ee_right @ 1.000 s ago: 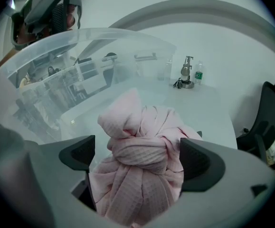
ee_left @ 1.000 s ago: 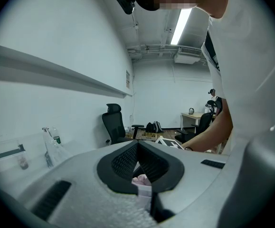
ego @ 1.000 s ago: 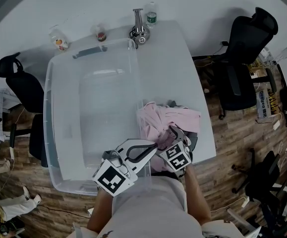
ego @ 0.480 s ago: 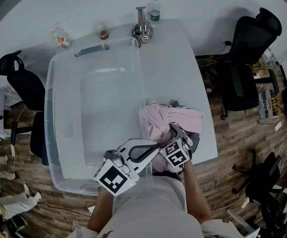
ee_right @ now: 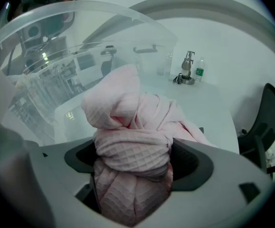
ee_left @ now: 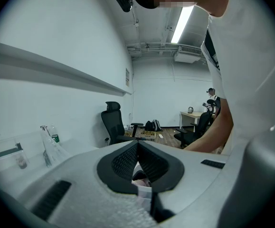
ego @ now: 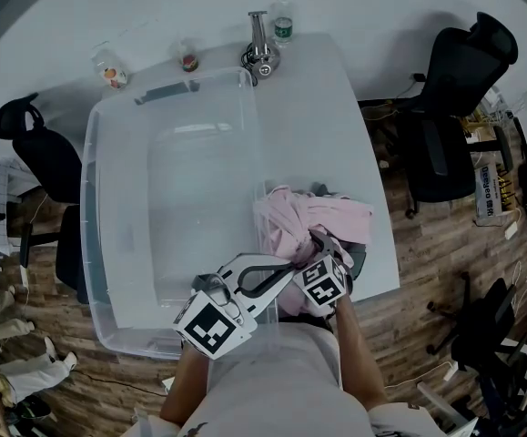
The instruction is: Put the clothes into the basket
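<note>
A pile of pink waffle-knit clothes (ego: 307, 215) lies on the white table (ego: 322, 107), right of the clear plastic basket (ego: 95, 198). A dark garment (ego: 358, 255) shows under the pile's near edge. My right gripper (ego: 316, 246) is pushed into the near side of the pile. Its jaws have just been closing, and a thick bunch of the pink cloth (ee_right: 132, 141) fills the gap of the right gripper (ee_right: 132, 163), with both pads against it. My left gripper (ego: 283, 267) hovers beside the pile at the basket's near right corner. The left gripper (ee_left: 137, 145) has its tips together and holds nothing.
The basket (ee_right: 56, 42) has nothing in it and takes up the table's left half. A metal stand (ego: 261, 48), a small bottle (ego: 284, 27) and two jars (ego: 111, 76) stand along the far edge. Black office chairs (ego: 445, 107) (ego: 45, 162) flank the table.
The right gripper's jaws have drawn in around the pink cloth, with the gripper settling slightly into the pile. The left gripper has stayed where it was.
</note>
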Tool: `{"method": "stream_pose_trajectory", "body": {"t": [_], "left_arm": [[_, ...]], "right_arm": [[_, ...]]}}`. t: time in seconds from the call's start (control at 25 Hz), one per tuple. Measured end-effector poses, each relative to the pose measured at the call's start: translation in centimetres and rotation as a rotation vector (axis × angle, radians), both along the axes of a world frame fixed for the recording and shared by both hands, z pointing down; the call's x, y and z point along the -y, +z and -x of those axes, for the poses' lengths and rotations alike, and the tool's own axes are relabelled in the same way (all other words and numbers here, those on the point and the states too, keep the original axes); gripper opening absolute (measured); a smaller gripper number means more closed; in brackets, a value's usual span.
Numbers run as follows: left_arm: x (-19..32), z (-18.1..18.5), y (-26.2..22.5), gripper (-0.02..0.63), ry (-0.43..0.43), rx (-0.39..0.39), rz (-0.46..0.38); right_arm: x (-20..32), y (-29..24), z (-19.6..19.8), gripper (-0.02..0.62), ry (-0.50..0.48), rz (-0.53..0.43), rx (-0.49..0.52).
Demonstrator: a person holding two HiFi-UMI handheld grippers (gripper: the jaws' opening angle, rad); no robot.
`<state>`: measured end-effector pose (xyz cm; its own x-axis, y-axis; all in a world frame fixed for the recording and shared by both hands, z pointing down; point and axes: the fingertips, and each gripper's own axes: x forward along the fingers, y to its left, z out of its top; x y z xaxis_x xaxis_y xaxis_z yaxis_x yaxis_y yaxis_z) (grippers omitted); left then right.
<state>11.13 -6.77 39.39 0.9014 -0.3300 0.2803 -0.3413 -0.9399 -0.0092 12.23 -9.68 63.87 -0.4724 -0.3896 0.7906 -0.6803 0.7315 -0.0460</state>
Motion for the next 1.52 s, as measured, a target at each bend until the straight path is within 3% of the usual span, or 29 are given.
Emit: {"method": "stream_pose_trajectory", "body": {"t": [1.0, 1.52], "left_arm": [[-0.2, 0.8, -0.3, 0.005, -0.014, 0.013, -0.002], [-0.5, 0.9, -1.2, 0.005, -0.014, 0.001, -0.029]], "right_arm": [[0.3, -5.0, -1.8, 0.411, 0.114, 0.018, 0.151], [0.5, -10.4, -3.0, 0.41, 0.179, -0.06, 0.277]]}}
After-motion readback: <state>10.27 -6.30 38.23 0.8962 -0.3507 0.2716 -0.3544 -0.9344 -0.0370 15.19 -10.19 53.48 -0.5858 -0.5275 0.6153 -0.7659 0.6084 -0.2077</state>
